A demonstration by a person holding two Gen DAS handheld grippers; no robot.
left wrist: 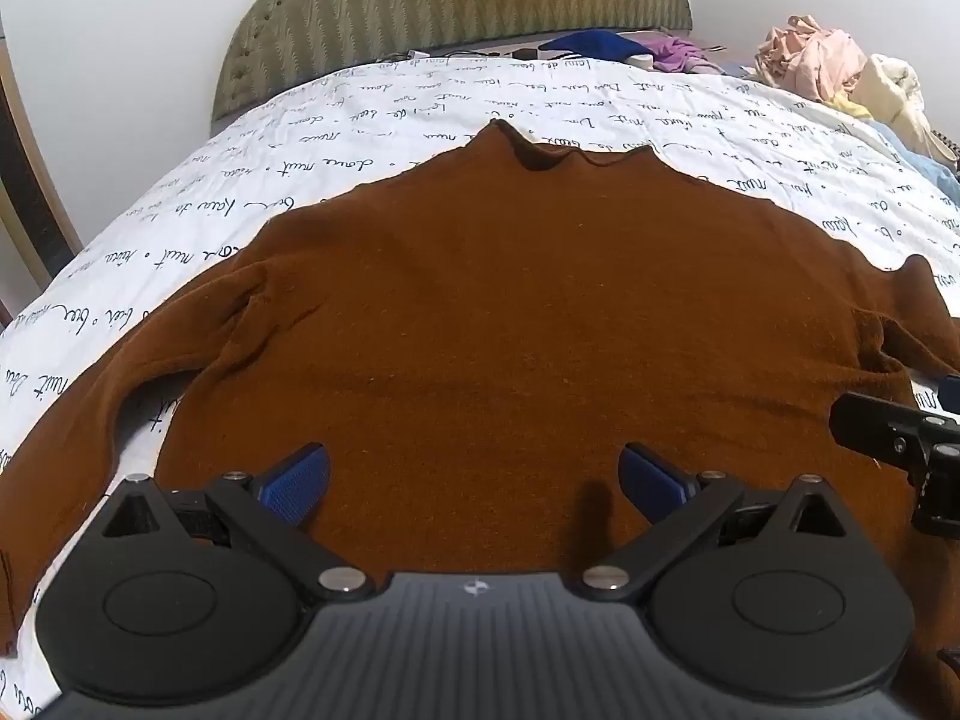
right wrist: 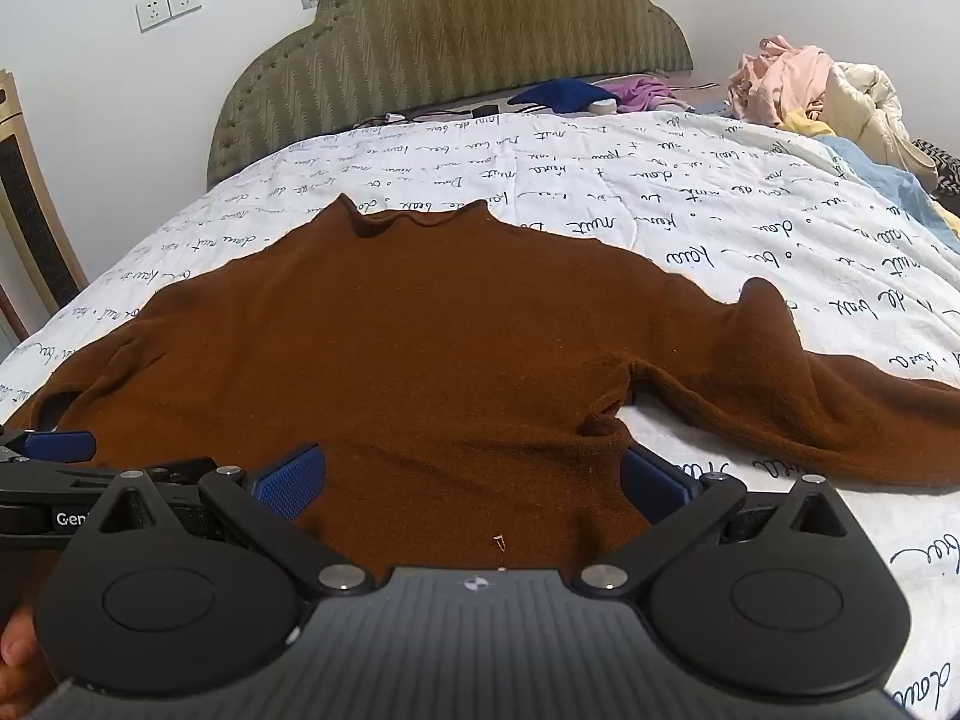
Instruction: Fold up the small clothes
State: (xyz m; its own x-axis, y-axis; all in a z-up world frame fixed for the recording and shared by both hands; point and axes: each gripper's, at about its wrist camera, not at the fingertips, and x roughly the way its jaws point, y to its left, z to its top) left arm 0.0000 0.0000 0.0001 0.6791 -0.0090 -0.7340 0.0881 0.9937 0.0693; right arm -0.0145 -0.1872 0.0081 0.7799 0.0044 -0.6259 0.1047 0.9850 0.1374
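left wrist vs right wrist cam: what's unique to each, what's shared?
Left wrist only: the sweater's left sleeve lying out over the bedspread, and the right gripper's black body at the frame's right edge.

Right wrist only: the right sleeve stretched out, the wall sockets, and a bit of the hand at bottom left.

Both: the brown sweater spread flat, collar toward the headboard, the clothes pile, and both grippers open: left gripper, right gripper.
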